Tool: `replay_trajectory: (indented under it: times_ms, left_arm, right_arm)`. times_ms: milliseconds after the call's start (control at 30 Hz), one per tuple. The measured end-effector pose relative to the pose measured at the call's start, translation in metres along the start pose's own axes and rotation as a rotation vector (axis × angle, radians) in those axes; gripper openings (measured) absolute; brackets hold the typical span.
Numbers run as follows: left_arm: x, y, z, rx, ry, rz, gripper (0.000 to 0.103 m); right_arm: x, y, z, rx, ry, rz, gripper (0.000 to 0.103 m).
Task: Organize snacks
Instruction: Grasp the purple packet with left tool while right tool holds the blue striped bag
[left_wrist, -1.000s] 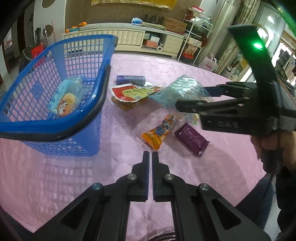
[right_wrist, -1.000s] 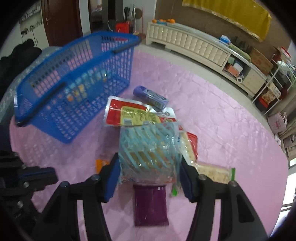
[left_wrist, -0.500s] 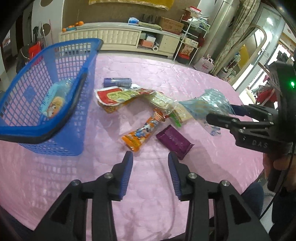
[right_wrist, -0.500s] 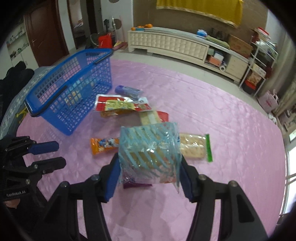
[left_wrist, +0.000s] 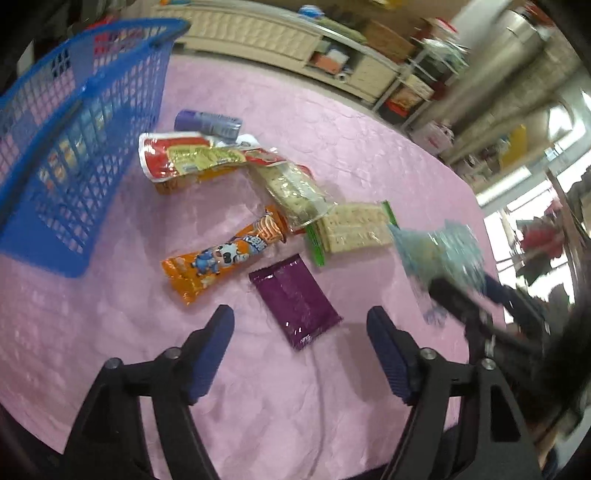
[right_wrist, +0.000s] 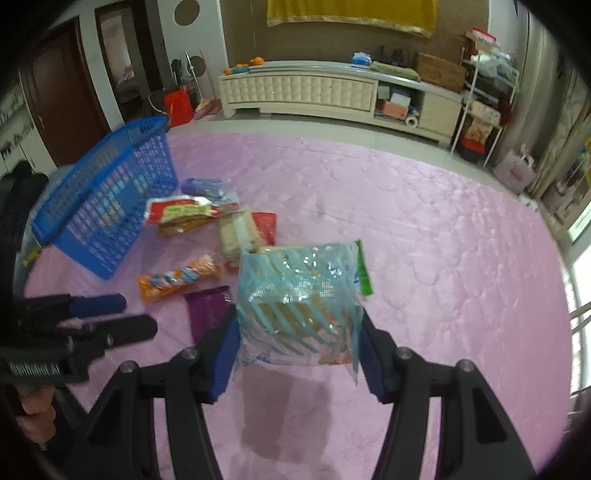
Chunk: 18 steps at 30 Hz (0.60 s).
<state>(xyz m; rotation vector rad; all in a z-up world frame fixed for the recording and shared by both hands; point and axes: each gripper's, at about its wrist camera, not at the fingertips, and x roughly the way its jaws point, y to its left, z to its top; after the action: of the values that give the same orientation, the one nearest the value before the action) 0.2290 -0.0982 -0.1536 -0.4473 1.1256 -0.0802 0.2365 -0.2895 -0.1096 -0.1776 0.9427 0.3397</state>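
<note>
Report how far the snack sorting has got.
Done: little; the blue basket shows packaging only faintly through its mesh. In hand: the right gripper clamps a light-blue striped bag above the table; the left gripper is open over the purple packet. Left: orange packet, cracker packs, red-and-yellow pouch.

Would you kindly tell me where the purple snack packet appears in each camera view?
Left wrist: purple snack packet lies low of centre, just ahead of the open left gripper.
Right wrist: only its top part shows, left of centre, behind the left finger.
Shared landmark: the orange cartoon packet lies just left of it in both.
</note>
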Motion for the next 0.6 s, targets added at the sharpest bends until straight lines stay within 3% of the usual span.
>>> replay_trajectory:
  times_ms: [267,600]
  left_arm:
    - [0.037,-0.001,0.01,-0.125,0.078,0.026,0.079]
    - [0.075,-0.011,0.019,-0.172,0.141,0.212,0.079]
  right_arm:
    - [0.014,-0.025,-0.011,0.047,0.009,0.035,0.064]
    - [0.033,-0.051,-0.025,0.123,0.019,0.083,0.064]
